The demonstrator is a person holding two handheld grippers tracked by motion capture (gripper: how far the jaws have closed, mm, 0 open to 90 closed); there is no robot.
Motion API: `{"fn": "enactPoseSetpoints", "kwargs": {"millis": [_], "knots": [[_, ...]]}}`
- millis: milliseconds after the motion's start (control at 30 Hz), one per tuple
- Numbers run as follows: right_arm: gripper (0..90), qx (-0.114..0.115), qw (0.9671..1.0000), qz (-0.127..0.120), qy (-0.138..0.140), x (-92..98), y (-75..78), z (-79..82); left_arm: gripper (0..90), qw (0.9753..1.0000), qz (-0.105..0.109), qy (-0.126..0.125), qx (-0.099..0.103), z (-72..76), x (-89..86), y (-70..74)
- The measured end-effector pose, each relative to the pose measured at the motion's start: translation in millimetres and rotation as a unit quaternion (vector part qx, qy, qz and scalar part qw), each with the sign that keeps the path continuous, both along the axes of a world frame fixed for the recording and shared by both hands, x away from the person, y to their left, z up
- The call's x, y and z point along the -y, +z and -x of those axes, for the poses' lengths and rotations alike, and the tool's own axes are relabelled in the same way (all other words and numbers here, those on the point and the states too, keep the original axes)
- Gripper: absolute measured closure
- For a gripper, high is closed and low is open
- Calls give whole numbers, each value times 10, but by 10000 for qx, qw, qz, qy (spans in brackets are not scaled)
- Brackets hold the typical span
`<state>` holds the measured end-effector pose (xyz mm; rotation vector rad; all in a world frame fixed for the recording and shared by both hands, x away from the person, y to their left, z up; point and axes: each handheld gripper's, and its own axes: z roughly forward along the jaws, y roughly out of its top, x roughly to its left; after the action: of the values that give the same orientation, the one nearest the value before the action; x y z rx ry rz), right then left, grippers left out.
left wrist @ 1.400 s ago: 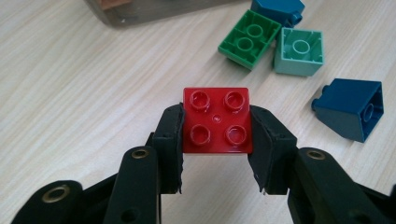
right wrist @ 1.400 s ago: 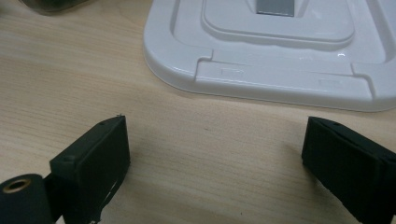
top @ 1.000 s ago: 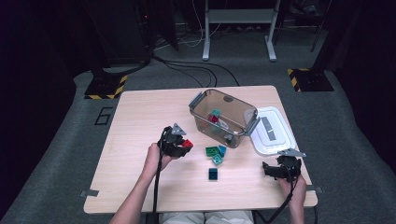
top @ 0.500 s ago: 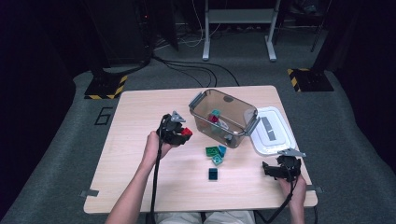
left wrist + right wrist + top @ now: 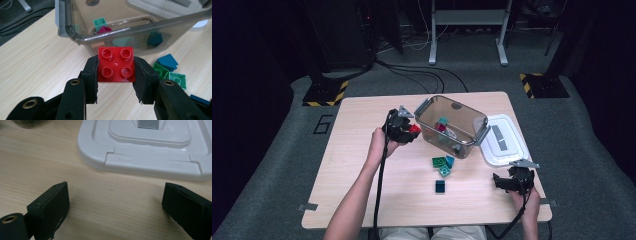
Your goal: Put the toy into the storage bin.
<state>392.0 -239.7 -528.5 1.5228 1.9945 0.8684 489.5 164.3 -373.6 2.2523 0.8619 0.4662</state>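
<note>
My left gripper (image 5: 410, 131) is shut on a red four-stud brick (image 5: 116, 64), (image 5: 414, 129), held just off the near left wall of the clear bin (image 5: 452, 126), (image 5: 125, 30). Inside the bin lie a green brick (image 5: 100, 23), a magenta brick (image 5: 104, 30) and a dark teal one (image 5: 155, 38). On the table in front of the bin are green and teal bricks (image 5: 442, 163), (image 5: 170, 68) and a darker brick (image 5: 440, 186). My right gripper (image 5: 498, 181), (image 5: 116, 207) stands open low over the table near the front right corner, nothing between its jaws.
The bin's white lid (image 5: 503, 140), (image 5: 150, 147) lies flat to the right of the bin, just beyond the right gripper. The wooden table (image 5: 357, 165) has bare wood at left. Dark floor, cables and stand legs surround it.
The left gripper has carried the red brick up and to the right, from the middle of the table to the bin's near wall. The right gripper has stayed put.
</note>
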Motion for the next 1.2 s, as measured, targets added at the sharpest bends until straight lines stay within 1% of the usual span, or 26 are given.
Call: {"fn": "enactPoseSetpoints", "kwargs": {"millis": [100,233,300,500,667,867,900,933,1000,1033,1067,1100,1133,1200], "knots": [[70,2,10000,1,1,1,0,0,588,10000,-27,-18,27,-18,11,27],[70,5,10000,1,1,1,-1,0,588,10000,-19,22,94,-91,31,94],[70,4,10000,0,0,1,0,0,588,10000,38,27,79,-111,38,117],[71,3,10000,5,-5,0,0,0,588,9999,13,31,119,-162,75,162],[71,3,10000,6,-8,0,0,-1,588,9997,34,63,230,-234,90,246],[71,6,10000,5,-14,0,0,-1,588,9996,24,119,244,-322,113,303],[71,9,10000,-22,-37,-6,-1,-2,588,9996,15,129,260,-360,138,327],[71,3,10000,8,-10,0,0,-1,588,9995,26,142,265,-376,151,331],[71,5,10000,4,-14,-1,0,-1,588,9996,11,150,245,-434,186,341],[71,4,10000,4,-13,0,0,-2,588,9996,11,150,245,-434,186,341],[71,6,10000,3,-13,0,0,-2,588,9995,-41,160,256,-487,217,342],[71,9,10000,-18,-30,-4,-1,-2,588,9995,-41,160,256,-487,217,342],[71,7,10000,-15,-25,-3,0,-2,588,9997,-26,170,189,-528,250,329],[71,9,10000,-22,-33,-5,-1,-3,587,9997,-50,163,156,-574,298,303]]}}
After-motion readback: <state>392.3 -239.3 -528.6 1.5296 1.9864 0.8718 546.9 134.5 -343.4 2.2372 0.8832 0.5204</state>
